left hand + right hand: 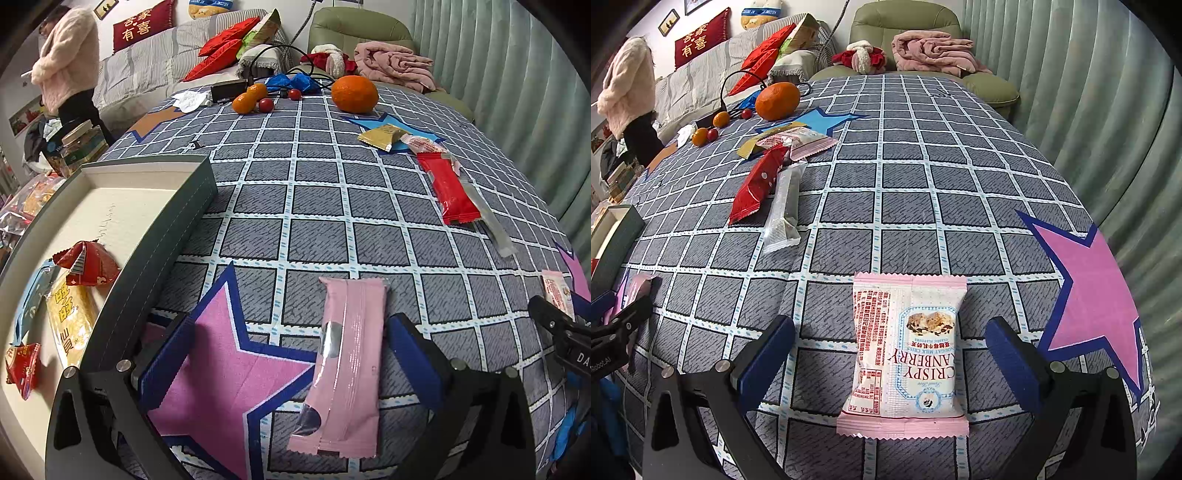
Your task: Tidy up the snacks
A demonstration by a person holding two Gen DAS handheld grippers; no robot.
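- The left claw (291,363) stands wide, its blue pads either side of a plain pink snack bar (347,369) that lies flat on the table (314,192); the right pad sits just beside the wrapper, the left pad well off it, and neither presses it.
- The right claw (890,363) is likewise spread wide around a pink-edged cranberry crisp packet (908,354), with clear cloth showing between each pad and the packet.
- Just left of the left claw sits the grey tray (173,236) with a cream floor; it already holds two red packets, a yellow one and a blue one.
- Farther out on the table lie a red wrapper (448,192) with a clear stick packet (487,218) touching its edge, then a gold sachet (382,136) and another pink-and-white packet overlapping near a blue star.
- Beyond them rest a large orange (354,94), two small ones and some red fruits.
- Judged step: both claws are lined up for a pick, grasp not yet made; the sorting looks partly done, with several snacks left loose.
- The next move calls for closing on each thin wrapper low enough to catch it, centring the left claw first, since a flat film pack may slip or buckle, then carrying it to the tray.
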